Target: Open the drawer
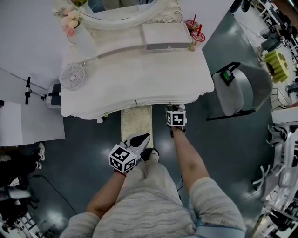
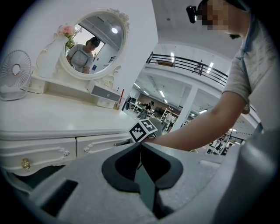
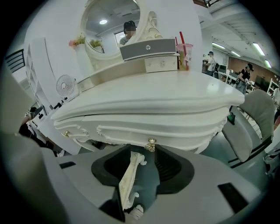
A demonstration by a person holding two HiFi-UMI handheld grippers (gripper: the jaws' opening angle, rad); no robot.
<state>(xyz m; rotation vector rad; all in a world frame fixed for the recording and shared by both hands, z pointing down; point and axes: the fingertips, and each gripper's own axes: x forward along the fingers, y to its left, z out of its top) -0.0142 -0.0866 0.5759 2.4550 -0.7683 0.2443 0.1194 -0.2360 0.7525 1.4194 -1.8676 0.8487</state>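
Your right gripper (image 1: 176, 109) is at the front edge of the white dressing table (image 1: 139, 81), jaws apart, with the closed drawer's (image 3: 175, 131) brass knob (image 3: 151, 144) just at their tips. Your left gripper (image 1: 141, 140) hangs over the cushioned stool (image 1: 136, 122), jaws pressed together on nothing

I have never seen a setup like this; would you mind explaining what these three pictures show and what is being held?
There is no robot here. A person holds a two-jaw gripper in each hand, each carrying a marker cube. One picture comes from a head camera looking down; the other two come from cameras riding on the grippers. On the white dressing table stand a small fan, an oval mirror, flowers and two drink cups. The right gripper has its jaws apart, close to a brass drawer knob. The left gripper is shut and empty.
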